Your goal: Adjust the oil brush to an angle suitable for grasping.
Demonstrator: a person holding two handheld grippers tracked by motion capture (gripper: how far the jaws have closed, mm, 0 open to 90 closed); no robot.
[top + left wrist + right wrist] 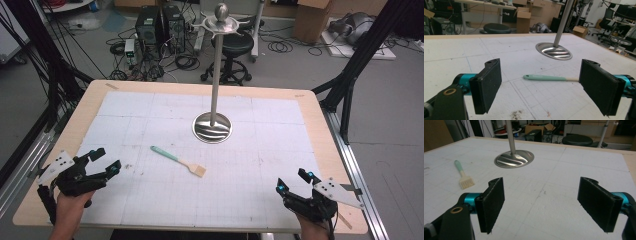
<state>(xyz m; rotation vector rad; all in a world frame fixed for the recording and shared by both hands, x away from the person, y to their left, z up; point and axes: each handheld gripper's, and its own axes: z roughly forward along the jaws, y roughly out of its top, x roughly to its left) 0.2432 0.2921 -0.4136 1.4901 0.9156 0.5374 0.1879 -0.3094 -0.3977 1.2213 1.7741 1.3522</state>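
Note:
A small brush (178, 161) with a mint-green handle and pale bristles lies flat on the white gridded mat, near the table's middle. It shows ahead of the left jaws (544, 77) and far left in the right gripper view (464, 176). A metal stand (214, 90) with a round base and a tall pole rises behind it. My left gripper (106, 160) rests open at the front left, nothing between its jaws. My right gripper (296, 181) rests open at the front right, also holding nothing.
The stand's shiny base (554, 51) (514, 158) sits beyond the brush. The wooden table edge (320, 115) borders the mat. Off the table stand a black stool (234, 47), computer towers (160, 27), cables and cardboard boxes.

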